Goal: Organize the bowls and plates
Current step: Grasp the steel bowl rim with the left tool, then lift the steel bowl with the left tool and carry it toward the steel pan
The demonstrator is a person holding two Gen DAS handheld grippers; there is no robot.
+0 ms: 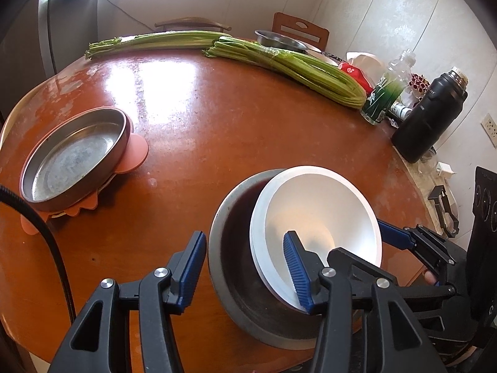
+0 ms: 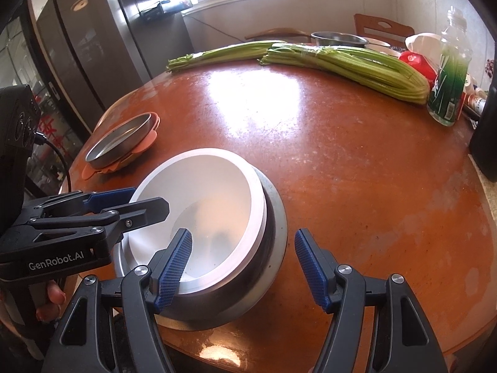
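A white bowl [image 1: 320,208] [image 2: 198,192] sits tilted inside a steel bowl [image 1: 230,267] [image 2: 273,230] at the table's near edge. My left gripper [image 1: 245,267] [image 2: 124,202] is open, its jaws straddling the rims of both bowls, one finger inside the white bowl. My right gripper [image 2: 243,264] [image 1: 400,236] is open too, its left finger over the white bowl and its right finger outside the steel bowl. A steel plate [image 1: 77,158] [image 2: 121,143] lies on an orange silicone mat [image 1: 136,152] [image 2: 149,140] at the left.
Two celery bundles [image 1: 279,62] [image 2: 341,62] lie across the far side of the round wooden table [image 1: 217,118] [image 2: 341,155]. A green-label bottle [image 1: 388,90] [image 2: 450,71], a black thermos [image 1: 431,118], a red packet and another steel bowl [image 1: 279,40] crowd the right and back.
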